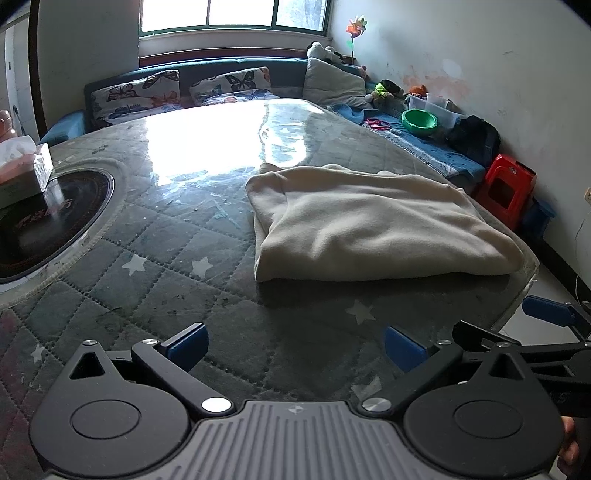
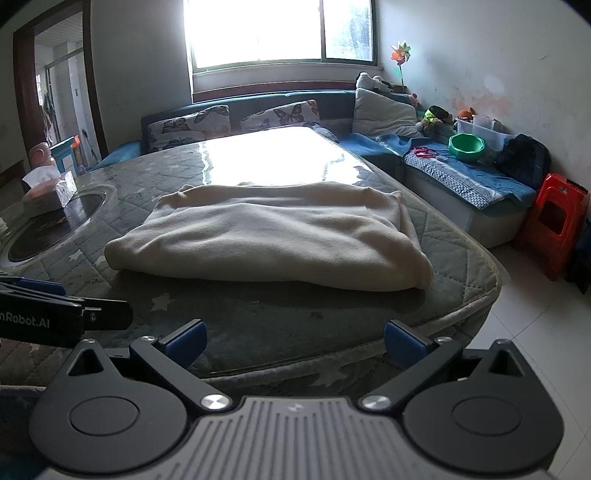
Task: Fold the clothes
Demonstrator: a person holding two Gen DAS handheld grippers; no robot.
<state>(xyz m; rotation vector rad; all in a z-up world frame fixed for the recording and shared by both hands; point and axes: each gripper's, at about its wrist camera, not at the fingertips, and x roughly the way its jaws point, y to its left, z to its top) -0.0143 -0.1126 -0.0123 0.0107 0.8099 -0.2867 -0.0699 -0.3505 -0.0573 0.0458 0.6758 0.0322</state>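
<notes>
- Cream garment (image 2: 269, 236), folded into a thick rectangle, lies flat on the table (image 2: 332, 317) near its front right corner, with nothing touching it.
- Left gripper (image 1: 295, 347) hovers above the quilted, star-patterned table cover, short of the garment's near edge; its blue-padded fingers (image 1: 190, 345) are spread wide and hold nothing.
- Right gripper (image 2: 295, 343) sits just off the table's near edge, fingers (image 2: 402, 343) equally wide apart and empty, the garment straight ahead.
- Tissue box (image 1: 26, 166) stands at the table's far left, beside a round dark inset (image 1: 48, 218).
- Beyond the table, a sofa with butterfly cushions (image 2: 188, 129) runs under the window (image 2: 280, 33).
- To the right, a green bowl (image 2: 466, 147) rests on a blue-covered bench, with a red plastic stool (image 2: 554, 221) on the floor nearer.
</notes>
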